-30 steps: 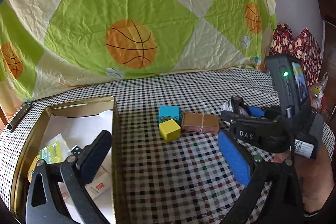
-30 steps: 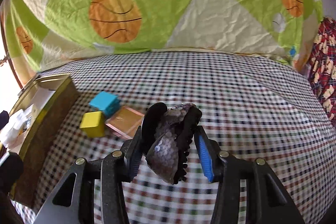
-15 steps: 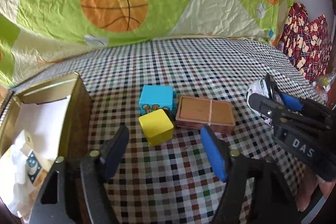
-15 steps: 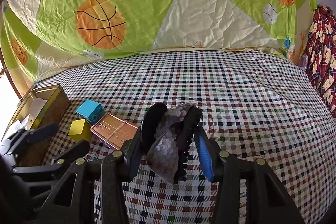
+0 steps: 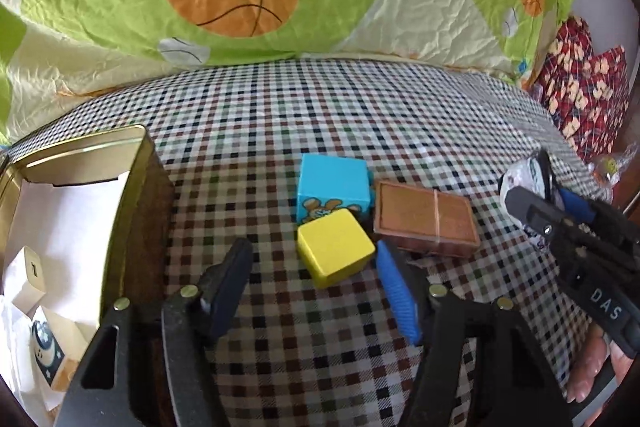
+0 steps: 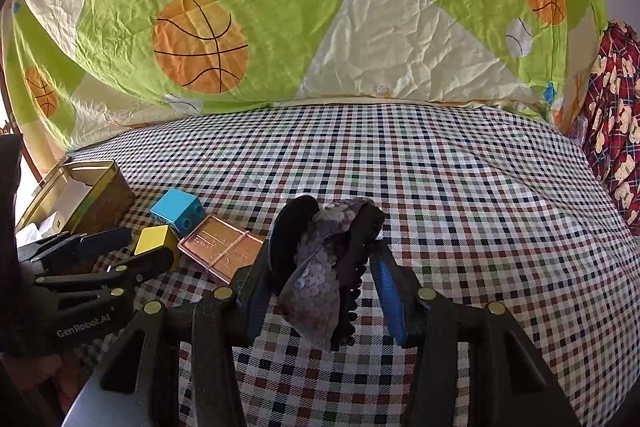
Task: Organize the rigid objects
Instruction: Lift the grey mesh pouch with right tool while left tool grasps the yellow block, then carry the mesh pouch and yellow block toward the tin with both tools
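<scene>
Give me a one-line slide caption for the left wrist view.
Open left tool closing in on the yellow block, beside the blue block, copper tin and open gold box.

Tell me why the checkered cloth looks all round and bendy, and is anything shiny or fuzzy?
Both wrist views come through a fisheye lens, so the checkered cloth bulges and the corners go black. In the left wrist view, light glints off the gold metal tin's rim, and the yellow plastic cube looks sharp. In the right wrist view, the sequined hair claw clip is close and slightly soft.
</scene>
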`<state>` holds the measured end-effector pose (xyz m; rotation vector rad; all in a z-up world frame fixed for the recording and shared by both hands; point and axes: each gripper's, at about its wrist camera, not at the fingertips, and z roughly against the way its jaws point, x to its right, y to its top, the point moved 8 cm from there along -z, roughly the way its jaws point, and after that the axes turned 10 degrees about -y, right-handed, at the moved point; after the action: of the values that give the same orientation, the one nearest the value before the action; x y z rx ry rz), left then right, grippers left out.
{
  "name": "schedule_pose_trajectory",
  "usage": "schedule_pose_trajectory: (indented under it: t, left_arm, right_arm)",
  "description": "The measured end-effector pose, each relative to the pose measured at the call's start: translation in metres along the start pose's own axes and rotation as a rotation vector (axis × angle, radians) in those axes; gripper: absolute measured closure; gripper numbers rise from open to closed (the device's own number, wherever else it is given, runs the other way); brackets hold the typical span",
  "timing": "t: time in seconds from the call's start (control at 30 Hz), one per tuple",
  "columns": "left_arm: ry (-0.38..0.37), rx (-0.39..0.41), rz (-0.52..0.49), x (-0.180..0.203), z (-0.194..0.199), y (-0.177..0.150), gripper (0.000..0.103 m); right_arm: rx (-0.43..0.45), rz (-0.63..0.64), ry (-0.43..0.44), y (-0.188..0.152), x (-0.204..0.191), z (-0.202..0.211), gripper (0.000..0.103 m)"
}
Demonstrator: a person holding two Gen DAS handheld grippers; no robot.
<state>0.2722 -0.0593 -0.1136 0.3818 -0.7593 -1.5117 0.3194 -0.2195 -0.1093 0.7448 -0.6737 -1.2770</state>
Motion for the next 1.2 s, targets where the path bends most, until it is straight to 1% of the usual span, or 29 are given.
schedule_pose_trajectory:
  t: [0.03, 0.07, 0.1, 0.17, 0.27, 0.57, 0.8, 1.2]
  left_arm:
    - [0.001, -0.008, -0.016, 0.003, -0.003, 0.001, 0.042]
    - [0.002, -0.016, -0.034, 0.007, -0.006, 0.001, 0.046]
    - [0.001, -0.023, -0.043, 0.009, -0.008, 0.002, 0.056]
    - [-0.007, -0.034, -0.043, 0.009, -0.01, 0.002, 0.066]
    - [-0.029, -0.014, -0.039, 0.01, -0.007, 0.004, 0.067]
    - [-0.012, 0.107, -0.072, 0.014, 0.02, 0.008, 0.067]
    - [-0.002, 0.156, -0.086, 0.017, 0.029, 0.01, 0.067]
    - [0.038, 0.255, -0.127, 0.021, 0.05, 0.01, 0.067]
  right_arm:
    - [0.001, 0.0, -0.001, 0.0, 0.0, 0.0, 0.053]
    - [0.001, 0.0, 0.0, 0.001, 0.0, 0.0, 0.053]
    - [0.0, 0.001, -0.001, 0.001, 0.0, 0.0, 0.053]
    - [0.006, 0.003, -0.001, 0.001, 0.0, 0.001, 0.053]
    - [0.024, 0.003, 0.0, 0.002, 0.0, 0.004, 0.053]
    - [0.132, 0.015, 0.0, 0.008, -0.005, 0.026, 0.053]
    - [0.172, 0.024, -0.006, 0.011, -0.007, 0.034, 0.053]
    - [0.243, 0.025, -0.018, 0.012, -0.007, 0.048, 0.053]
